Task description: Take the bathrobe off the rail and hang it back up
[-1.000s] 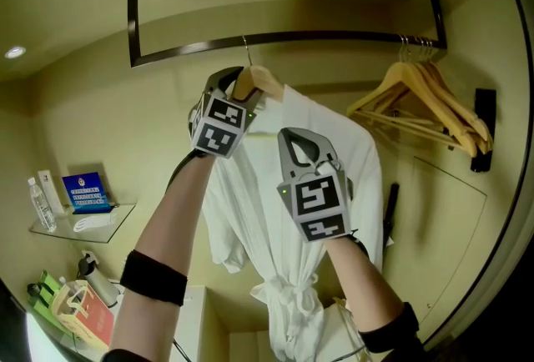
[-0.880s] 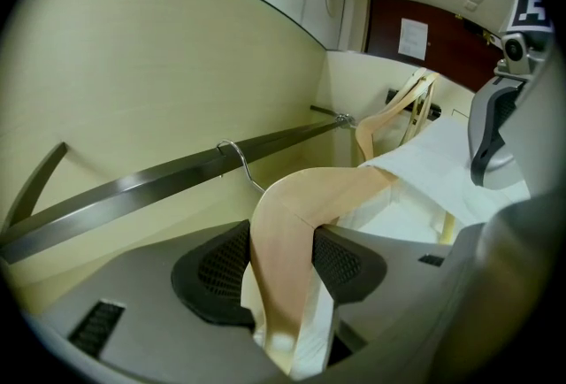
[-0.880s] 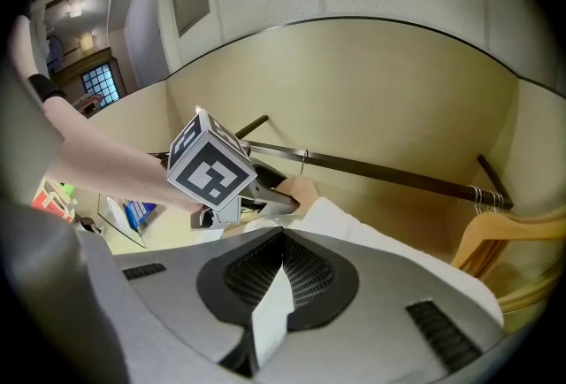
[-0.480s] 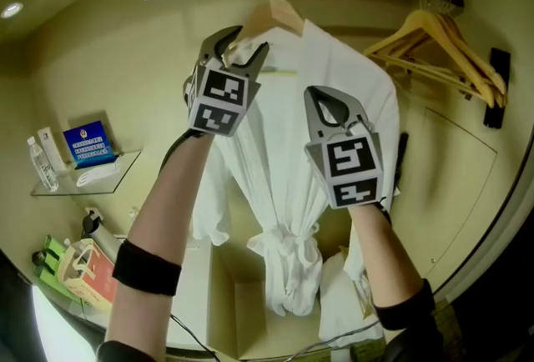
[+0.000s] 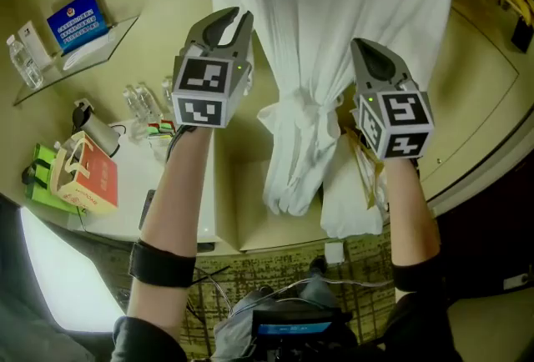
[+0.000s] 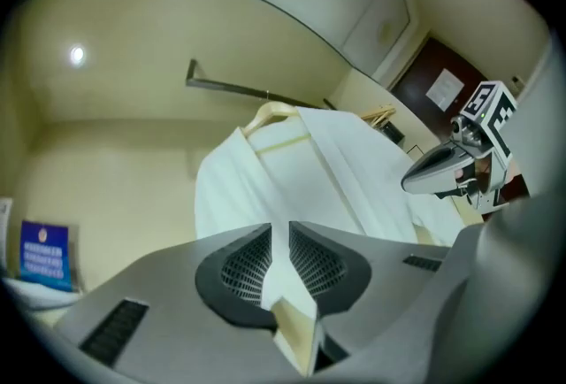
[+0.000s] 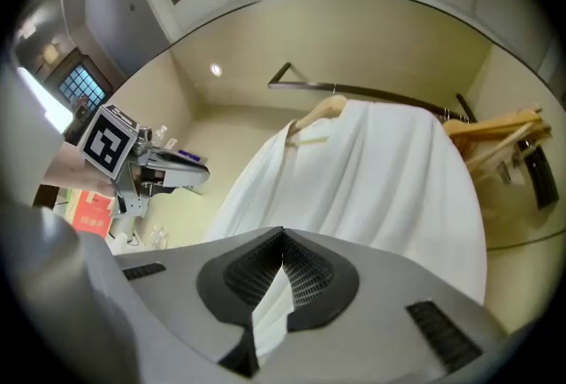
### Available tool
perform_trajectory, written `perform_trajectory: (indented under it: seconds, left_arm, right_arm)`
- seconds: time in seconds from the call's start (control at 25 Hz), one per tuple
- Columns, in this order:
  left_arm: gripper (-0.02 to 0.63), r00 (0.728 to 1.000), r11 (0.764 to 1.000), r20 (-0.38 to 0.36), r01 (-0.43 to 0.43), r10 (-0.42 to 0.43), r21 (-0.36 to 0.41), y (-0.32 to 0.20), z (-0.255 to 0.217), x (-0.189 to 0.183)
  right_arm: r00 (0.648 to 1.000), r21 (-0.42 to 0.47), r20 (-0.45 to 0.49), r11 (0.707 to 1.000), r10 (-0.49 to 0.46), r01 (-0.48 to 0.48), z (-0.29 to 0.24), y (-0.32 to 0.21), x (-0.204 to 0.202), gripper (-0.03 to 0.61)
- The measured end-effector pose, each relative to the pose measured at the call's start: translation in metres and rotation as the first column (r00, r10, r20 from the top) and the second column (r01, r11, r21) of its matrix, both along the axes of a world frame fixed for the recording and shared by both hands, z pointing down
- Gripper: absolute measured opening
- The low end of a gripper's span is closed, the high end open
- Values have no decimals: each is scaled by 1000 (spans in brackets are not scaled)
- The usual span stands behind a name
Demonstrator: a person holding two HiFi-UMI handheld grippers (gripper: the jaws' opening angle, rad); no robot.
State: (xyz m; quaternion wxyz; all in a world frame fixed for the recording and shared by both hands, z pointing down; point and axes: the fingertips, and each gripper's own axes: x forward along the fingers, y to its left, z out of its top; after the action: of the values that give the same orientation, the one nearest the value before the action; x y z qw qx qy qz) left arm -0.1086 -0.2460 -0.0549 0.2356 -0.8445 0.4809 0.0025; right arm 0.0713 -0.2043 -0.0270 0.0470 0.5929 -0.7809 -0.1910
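The white bathrobe (image 5: 334, 10) hangs with its belt knotted at the waist. In both gripper views the robe (image 6: 345, 179) (image 7: 380, 179) sits on a wooden hanger (image 6: 270, 114) (image 7: 318, 112) hooked over the dark rail (image 6: 230, 88) (image 7: 380, 93). My left gripper (image 5: 225, 18) (image 6: 279, 227) is held off to the robe's left. Its jaws are closing to a narrow slit with nothing between them. My right gripper (image 5: 369, 50) (image 7: 283, 236) is shut and empty in front of the robe's right half. Neither touches the cloth.
Spare wooden hangers (image 7: 495, 130) hang at the rail's right end. A glass shelf (image 5: 100, 39) carries a blue card and a water bottle (image 5: 21, 60). Below left, a counter holds a red box (image 5: 83, 177), a green bag and small bottles. A white bag (image 5: 350, 198) lies under the robe.
The left gripper has come down off the hanger's shoulder and its wide jaws have narrowed. Both grippers have dropped from hanger height to the robe's middle. The head view has tipped downward.
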Motion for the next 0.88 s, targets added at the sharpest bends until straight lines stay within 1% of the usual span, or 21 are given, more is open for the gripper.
perform_trajectory:
  seconds: [0.04, 0.08, 0.2, 0.32, 0.4, 0.56, 0.68, 0.8, 0.88]
  left_arm:
    - [20, 1000, 999, -22, 3, -3, -41, 4, 22, -9]
    - [2, 999, 997, -40, 4, -7, -77, 8, 42, -18]
    - [2, 997, 985, -70, -1, -11, -170, 21, 100, -38]
    - [2, 998, 968, -64, 6, -22, -250, 44, 153, -49]
    - [2, 998, 954, -51, 28, -45, -299, 62, 188, -54]
    - [2, 993, 928, -33, 94, -114, -361, 90, 243, -66]
    - [2, 989, 899, -33, 117, -144, -423, 120, 278, -77]
    - [2, 985, 881, -17, 145, -171, -451, 152, 301, -86]
    - [2, 980, 869, -27, 161, -197, -468, 170, 308, -91]
  right_arm:
    - [1000, -41, -2, 999, 11, -11, 23, 3, 2, 25]
    - [1000, -79, -3, 997, 23, -23, 46, 5, 4, 25]
    - [999, -179, 4, 983, 44, -42, 111, 14, 4, 25]
    - [1000, -256, 14, 966, 26, -22, 160, 31, -2, 25]
    - [1000, -300, 13, 954, 11, -6, 190, 44, -3, 25]
    - [999, -349, 41, 937, -13, 26, 233, 60, 0, 25]
    - [997, -384, 69, 922, -30, 54, 258, 85, -1, 25]
    - [996, -407, 84, 911, -29, 61, 280, 113, 7, 25]
    - [996, -420, 85, 905, -31, 64, 293, 132, 15, 25]
